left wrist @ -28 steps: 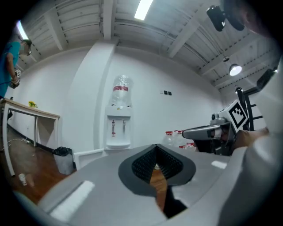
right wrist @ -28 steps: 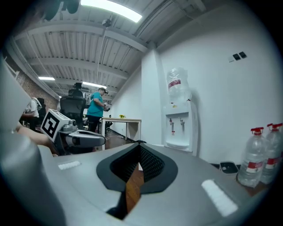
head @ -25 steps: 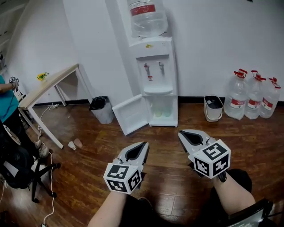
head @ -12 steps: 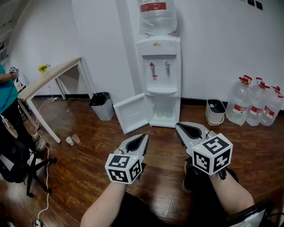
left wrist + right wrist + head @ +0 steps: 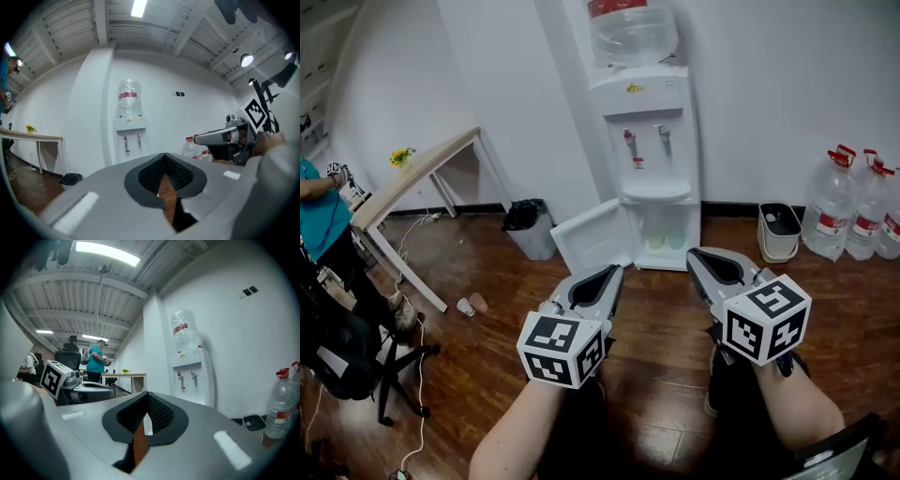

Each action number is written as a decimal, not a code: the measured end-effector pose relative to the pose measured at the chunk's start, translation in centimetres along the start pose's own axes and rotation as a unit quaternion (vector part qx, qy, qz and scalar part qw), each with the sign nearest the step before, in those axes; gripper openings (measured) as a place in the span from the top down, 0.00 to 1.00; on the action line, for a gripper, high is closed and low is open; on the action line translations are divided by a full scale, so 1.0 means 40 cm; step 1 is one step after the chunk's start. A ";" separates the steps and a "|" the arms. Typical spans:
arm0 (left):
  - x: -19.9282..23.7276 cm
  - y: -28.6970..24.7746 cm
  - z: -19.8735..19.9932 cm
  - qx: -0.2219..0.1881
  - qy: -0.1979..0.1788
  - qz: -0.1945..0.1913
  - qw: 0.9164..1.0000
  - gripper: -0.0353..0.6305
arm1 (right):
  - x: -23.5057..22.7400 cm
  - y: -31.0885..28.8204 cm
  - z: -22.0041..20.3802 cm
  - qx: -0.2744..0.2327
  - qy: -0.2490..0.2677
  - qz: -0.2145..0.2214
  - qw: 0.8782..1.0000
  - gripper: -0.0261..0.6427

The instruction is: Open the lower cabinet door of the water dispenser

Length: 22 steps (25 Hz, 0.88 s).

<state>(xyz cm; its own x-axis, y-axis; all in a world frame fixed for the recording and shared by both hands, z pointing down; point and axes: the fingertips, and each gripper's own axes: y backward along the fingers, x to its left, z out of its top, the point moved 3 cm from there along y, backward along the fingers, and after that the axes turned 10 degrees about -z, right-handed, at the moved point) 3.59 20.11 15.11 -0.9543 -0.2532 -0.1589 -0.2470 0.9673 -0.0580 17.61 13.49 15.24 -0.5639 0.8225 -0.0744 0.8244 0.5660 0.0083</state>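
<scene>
The cabinet door (image 5: 591, 238) already hung open beside the water dispenser (image 5: 652, 122); well short of it, the left gripper (image 5: 610, 275) was empty, jaws apart and just closing, and the right gripper (image 5: 701, 258) was closed empty; a careless advance might knock the door shut.

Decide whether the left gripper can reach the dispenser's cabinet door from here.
Probably not yet: the left gripper, its empty jaws having just closed a little, hangs well short of the door, which stands open. Only floor lies between, so stepping closer should do.
</scene>
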 end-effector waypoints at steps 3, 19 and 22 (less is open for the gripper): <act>0.048 -0.015 -0.044 -0.004 0.024 0.007 1.000 0.72 | -0.003 -0.056 -0.023 0.009 0.002 0.002 1.000 0.96; 0.314 -0.192 -0.166 0.000 0.122 0.003 0.992 0.71 | -0.047 -0.418 -0.051 0.021 0.030 -0.005 0.999 0.96; 0.340 -0.234 -0.139 -0.030 0.096 -0.033 0.994 0.71 | -0.066 -0.475 -0.051 0.019 0.035 -0.009 0.999 0.96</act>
<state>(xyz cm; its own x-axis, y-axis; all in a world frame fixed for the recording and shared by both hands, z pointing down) -8.02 7.72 18.97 -0.9486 -0.3145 0.0354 -0.3148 0.9492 -0.0014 3.34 0.69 17.32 -0.5790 0.8153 -0.0043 0.8150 0.5786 -0.0312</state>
